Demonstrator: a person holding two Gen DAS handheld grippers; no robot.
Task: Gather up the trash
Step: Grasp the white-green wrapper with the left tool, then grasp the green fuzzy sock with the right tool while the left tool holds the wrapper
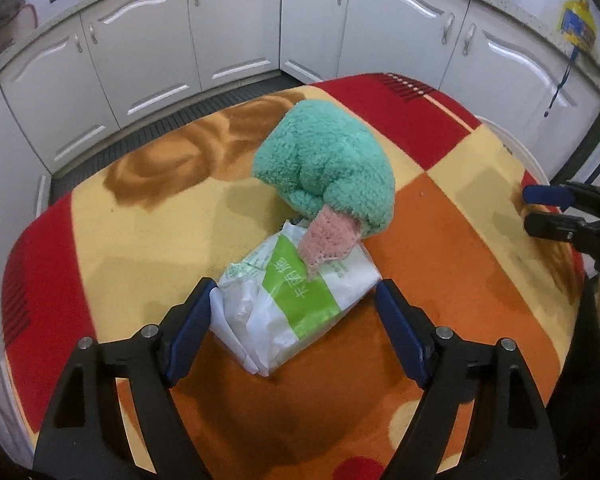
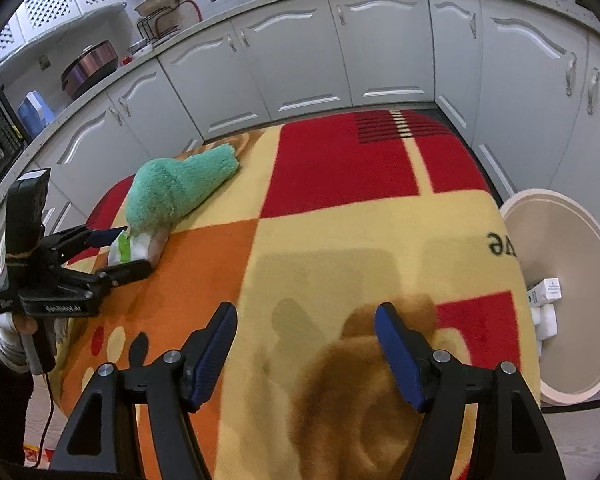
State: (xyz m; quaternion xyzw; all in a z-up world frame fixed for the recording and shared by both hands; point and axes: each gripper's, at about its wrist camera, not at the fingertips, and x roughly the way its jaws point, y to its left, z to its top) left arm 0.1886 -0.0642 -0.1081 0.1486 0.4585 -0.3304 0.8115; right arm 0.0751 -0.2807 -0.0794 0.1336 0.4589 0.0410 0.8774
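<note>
The left gripper (image 1: 296,300) stands with its blue-padded jaws spread to either side of a crumpled white-and-green plastic packet (image 1: 296,304) lying on the table. The left pad sits right against the packet's edge, perhaps just touching it, while the right pad stands clear, so the packet is bracketed but not clamped. A fluffy teal sock with a pink knitted cuff (image 1: 324,172) lies beyond it, its cuff resting on top of the packet's far end.

The right gripper (image 2: 306,340) hangs released over a bare patch of the red, orange and cream patterned fleece tablecloth (image 2: 340,240), with nothing between its jaws.

Off the table's right edge, seen from the right wrist, stands a round beige plastic bin (image 2: 580,248). It already holds a few small white boxes (image 2: 546,304), though the fisheye rim makes it hard to count them.

So the collecting looks partly done: some rubbish is in the bin, and the packet is the one piece of trash visible on the table. What is left, as I judge it, is to close on the packet, draw it out from under the sock's cuff without dragging the sock along, and carry it across the table to the bin.
</note>
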